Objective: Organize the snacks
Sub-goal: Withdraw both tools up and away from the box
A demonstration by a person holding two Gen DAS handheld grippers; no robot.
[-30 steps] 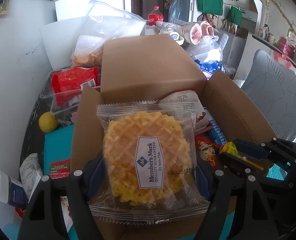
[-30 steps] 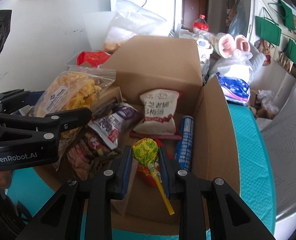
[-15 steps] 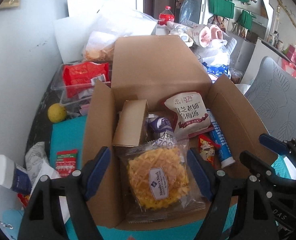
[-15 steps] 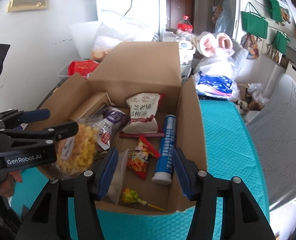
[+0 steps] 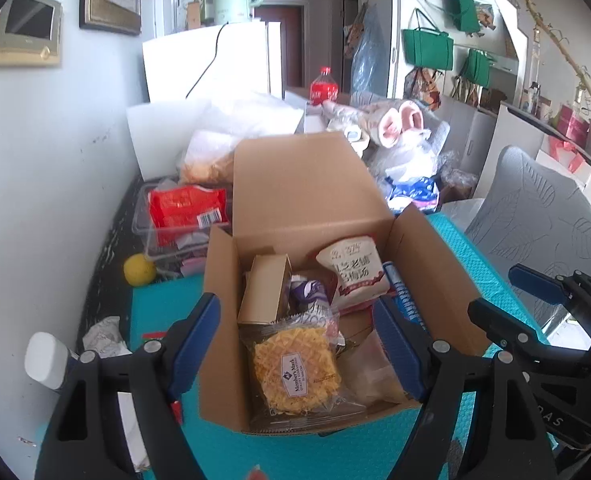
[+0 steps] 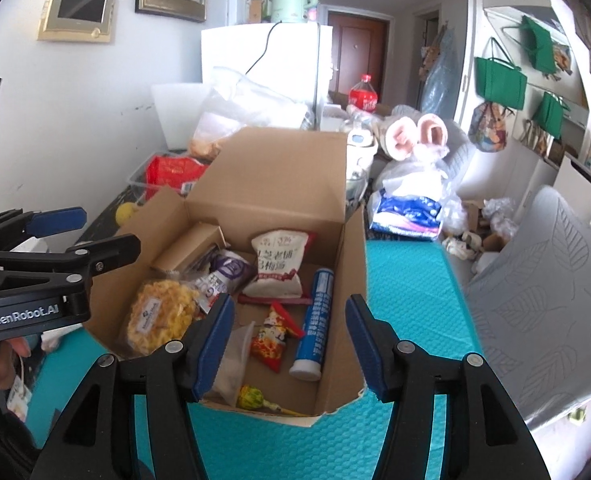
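Left tongs (image 5: 297, 344): spread, nothing between the pads; they hang above the near left part of the box (image 5: 307, 184).
Right tongs (image 6: 289, 344): spread and bare; the jaws have just been opening, and nothing lies between them now. They hang above the near right part of the box.
Waffle (image 5: 297, 368): flat in its clear wrap in the box's near left corner, below and ahead of the left tongs.
Lollipop (image 6: 251, 396): on the box floor at the near wall, stick pointing right along that wall, below the right tongs.
Tube (image 6: 315, 320): long axis running from near wall to far wall, right side.
Judgement: both snacks are already in the box; whatever comes next lies outside it, on the table (image 6: 411, 304).
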